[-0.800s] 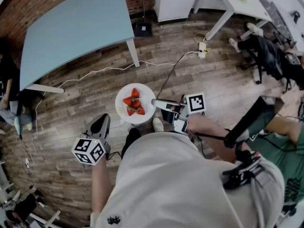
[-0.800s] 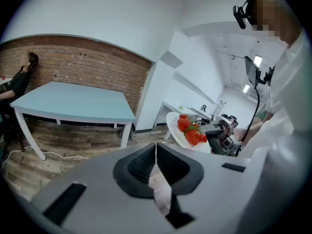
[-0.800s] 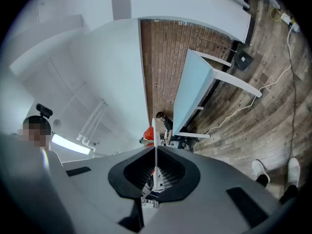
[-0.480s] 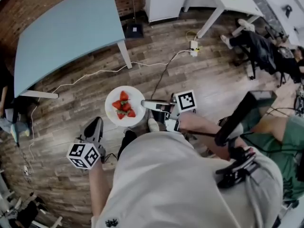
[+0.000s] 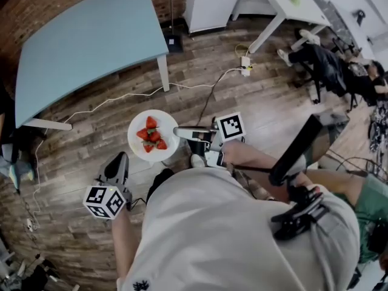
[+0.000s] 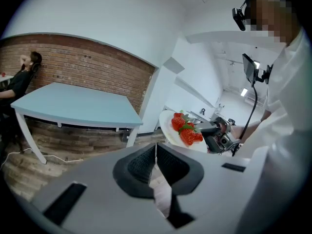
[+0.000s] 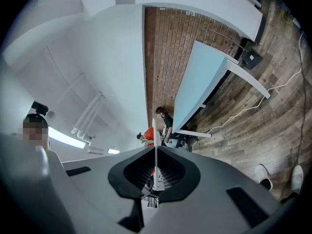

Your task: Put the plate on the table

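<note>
A white plate [image 5: 138, 143] with several strawberries [image 5: 151, 135] hangs level above the wooden floor in the head view. My right gripper [image 5: 179, 131] is shut on its right rim. In the right gripper view the plate [image 7: 154, 130] is a thin white edge clamped between the pads, with a strawberry [image 7: 148, 134] showing beside it. The light blue table [image 5: 85, 38] stands up and left of the plate, a stretch of floor away. My left gripper [image 5: 117, 160] is below and left of the plate, shut on nothing. The left gripper view shows the plate [image 6: 168, 128] and my right gripper [image 6: 209, 129] ahead.
A white cable [image 5: 109, 96] and a power strip [image 5: 245, 63] lie on the wooden floor [image 5: 73, 156] between me and the blue table. A white table leg [image 5: 267, 29] stands at the upper right. A seated person [image 5: 330, 65] is at the far right, another person [image 6: 22, 77] by the brick wall.
The plate and my right gripper have drifted left and slightly up in the head view, and the blue table now fills more of the frame. My left gripper has shifted a little left.
</note>
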Demonstrator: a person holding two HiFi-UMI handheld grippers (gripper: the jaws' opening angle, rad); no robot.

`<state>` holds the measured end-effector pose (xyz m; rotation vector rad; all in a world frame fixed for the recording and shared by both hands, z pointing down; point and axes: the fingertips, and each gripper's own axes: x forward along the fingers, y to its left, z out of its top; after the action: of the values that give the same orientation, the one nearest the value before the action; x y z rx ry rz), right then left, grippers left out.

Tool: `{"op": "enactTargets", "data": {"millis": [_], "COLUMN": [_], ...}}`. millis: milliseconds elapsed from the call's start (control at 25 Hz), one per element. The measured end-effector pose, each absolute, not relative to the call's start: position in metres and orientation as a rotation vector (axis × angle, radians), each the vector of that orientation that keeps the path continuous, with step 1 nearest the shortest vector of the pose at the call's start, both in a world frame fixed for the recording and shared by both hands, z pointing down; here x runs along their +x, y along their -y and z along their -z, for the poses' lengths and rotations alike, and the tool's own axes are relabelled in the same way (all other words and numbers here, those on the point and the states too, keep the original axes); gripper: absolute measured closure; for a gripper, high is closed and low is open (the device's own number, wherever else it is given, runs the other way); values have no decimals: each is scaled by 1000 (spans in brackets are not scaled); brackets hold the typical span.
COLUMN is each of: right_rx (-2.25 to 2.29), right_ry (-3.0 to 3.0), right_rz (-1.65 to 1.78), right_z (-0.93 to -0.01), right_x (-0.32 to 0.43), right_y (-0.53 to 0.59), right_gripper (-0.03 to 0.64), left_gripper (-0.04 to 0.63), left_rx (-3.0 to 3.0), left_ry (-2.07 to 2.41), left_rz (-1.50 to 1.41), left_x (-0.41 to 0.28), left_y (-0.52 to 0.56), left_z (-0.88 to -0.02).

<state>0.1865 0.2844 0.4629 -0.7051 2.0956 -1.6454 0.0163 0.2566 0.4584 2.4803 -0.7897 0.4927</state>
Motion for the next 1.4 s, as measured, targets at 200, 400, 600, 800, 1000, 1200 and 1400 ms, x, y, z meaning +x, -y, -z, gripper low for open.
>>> {"op": "enactTargets", "data": {"millis": [200, 400, 600, 800, 1000, 1200, 1400], "right_rx": [-735, -705, -733, -719, -687, -654, -612], "right_ry": [-2094, -2078, -2105, -2146, -2157, -2190, -2196], "right_rz": [1635, 1636, 1634, 1639, 1688, 1696, 1716], "right_z": [-454, -440, -440, -439, -453, -456, -459], "right_x": [151, 118, 95, 76, 62, 52, 51], "right_y": [-256, -238, -224, -201, -146, -125, -70], "right_gripper": [595, 595, 595, 597, 597, 597, 595], "left_gripper": [584, 584, 584, 584, 584, 584, 584], "left_rx": [2540, 2546, 2546, 2515, 2463, 2465, 2458], "left_ry": [771, 788, 783, 829, 859, 902, 928], "left_rz": [-544, -557, -503, -443, -458, -493, -536], "left_x": [-19, -54, -83, -106, -124, -131, -124], "left_y": [-234, -228, -219, -207, -168, -157, -114], "left_z": [-454, -450, -450, -452, -466, -464, -461]}}
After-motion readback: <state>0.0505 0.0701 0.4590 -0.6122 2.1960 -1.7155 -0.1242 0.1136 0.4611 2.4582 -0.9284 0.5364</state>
